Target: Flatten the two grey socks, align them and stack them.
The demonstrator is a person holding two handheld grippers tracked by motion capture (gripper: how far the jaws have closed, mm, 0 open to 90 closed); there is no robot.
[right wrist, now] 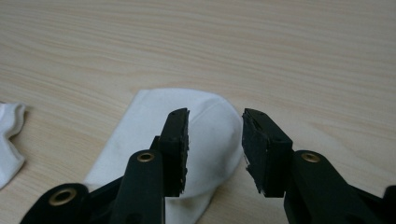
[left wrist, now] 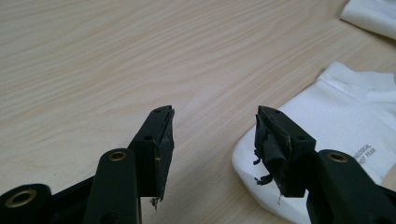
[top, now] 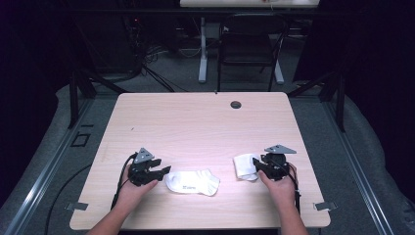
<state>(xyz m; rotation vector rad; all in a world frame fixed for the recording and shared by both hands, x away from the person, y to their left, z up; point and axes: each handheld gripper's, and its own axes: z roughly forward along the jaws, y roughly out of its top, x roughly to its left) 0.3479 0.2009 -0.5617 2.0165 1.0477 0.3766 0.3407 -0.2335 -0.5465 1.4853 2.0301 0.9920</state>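
A white ankle sock [top: 192, 181] with small grey print lies flat near the table's front middle. My left gripper [top: 161, 171] sits just left of it, open, its jaws at the sock's toe end [left wrist: 327, 135] with nothing between them. A second white sock [top: 245, 166], folded over, lies to the right. My right gripper [top: 258, 166] is open right over that sock's near edge; in the right gripper view the folded sock [right wrist: 154, 126] lies under and between the jaws, not pinched.
The light wooden table [top: 195, 122] has a round grommet hole [top: 236, 105] near its far edge. A dark chair [top: 249, 49] and a white desk leg [top: 202, 49] stand beyond the table. Cables trail on the floor at left.
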